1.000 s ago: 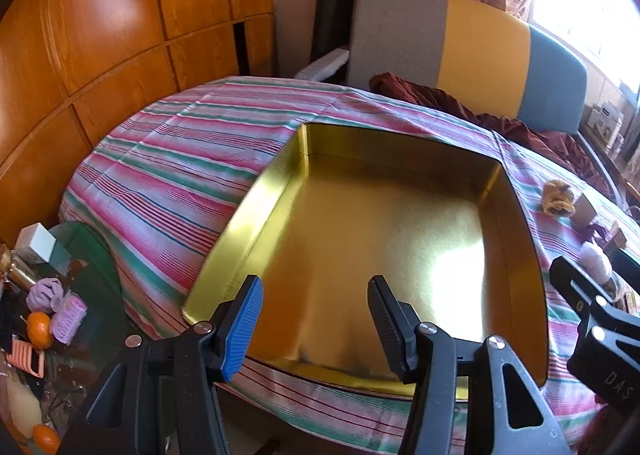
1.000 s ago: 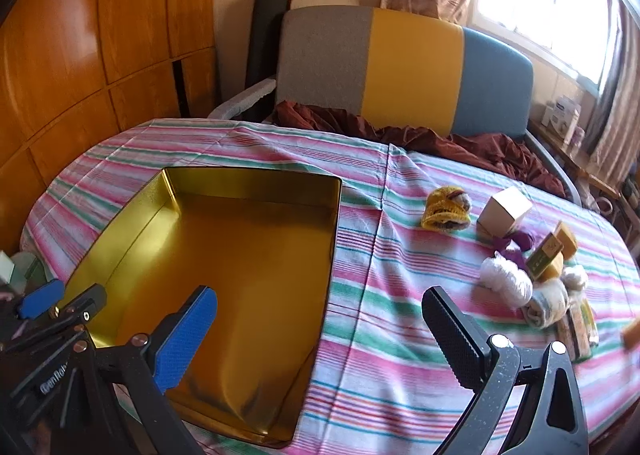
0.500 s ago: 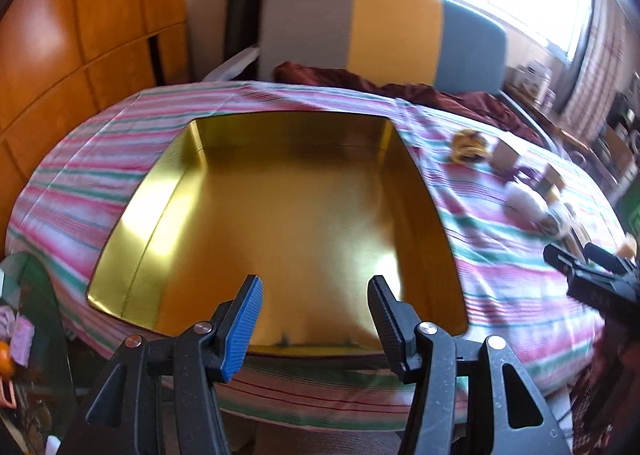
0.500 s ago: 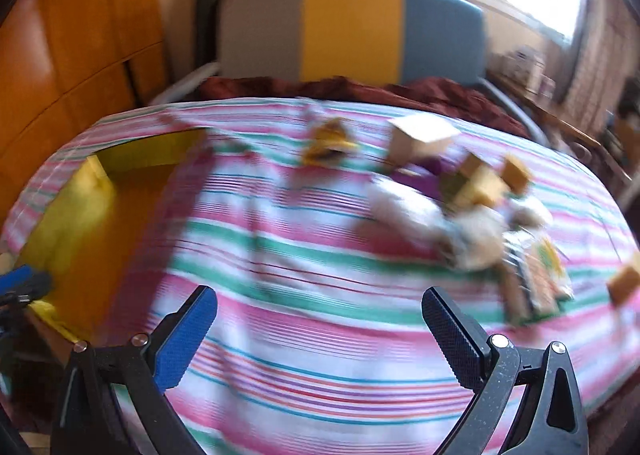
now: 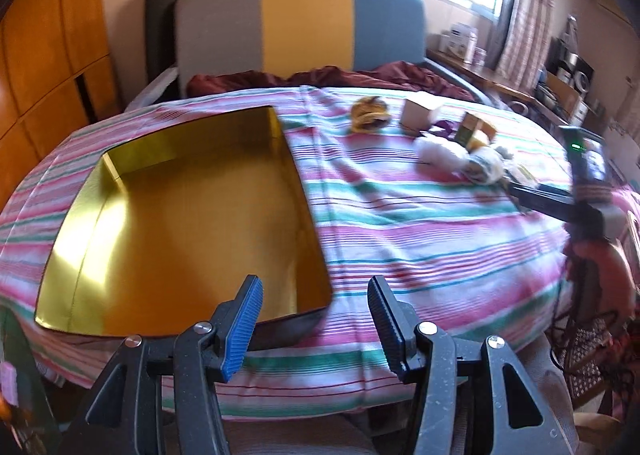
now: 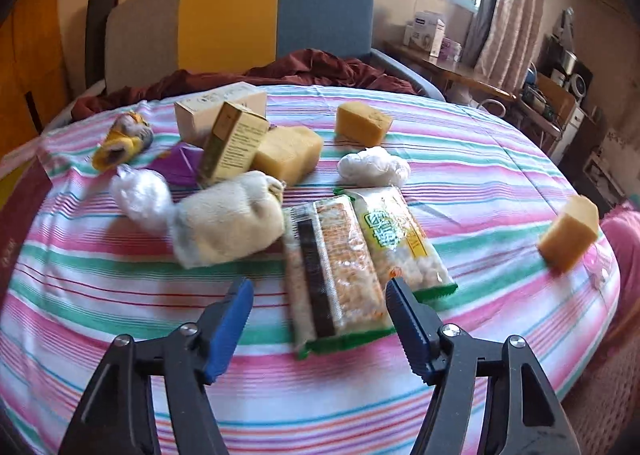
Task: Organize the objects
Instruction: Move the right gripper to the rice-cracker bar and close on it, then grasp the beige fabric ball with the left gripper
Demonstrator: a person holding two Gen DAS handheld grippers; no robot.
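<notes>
A bench (image 5: 420, 223) draped in pink, green and white stripes carries a shallow gold tray (image 5: 80, 255) on its left side, nothing showing inside it. The left claw (image 5: 314, 319) hangs at the tray's near right corner, jaws apart and holding nothing. Well to the right, the right claw (image 6: 318, 319) hovers low, jaws spread and gripping nothing, over the near end of two snack packets (image 6: 332, 267) lying side by side. Just beyond them lie a cream cloth pouch (image 6: 228, 223), a green-and-tan carton (image 6: 232, 143), three yellow sponge blocks (image 6: 288, 151) scattered apart, and two white wads (image 6: 374, 167).
</notes>
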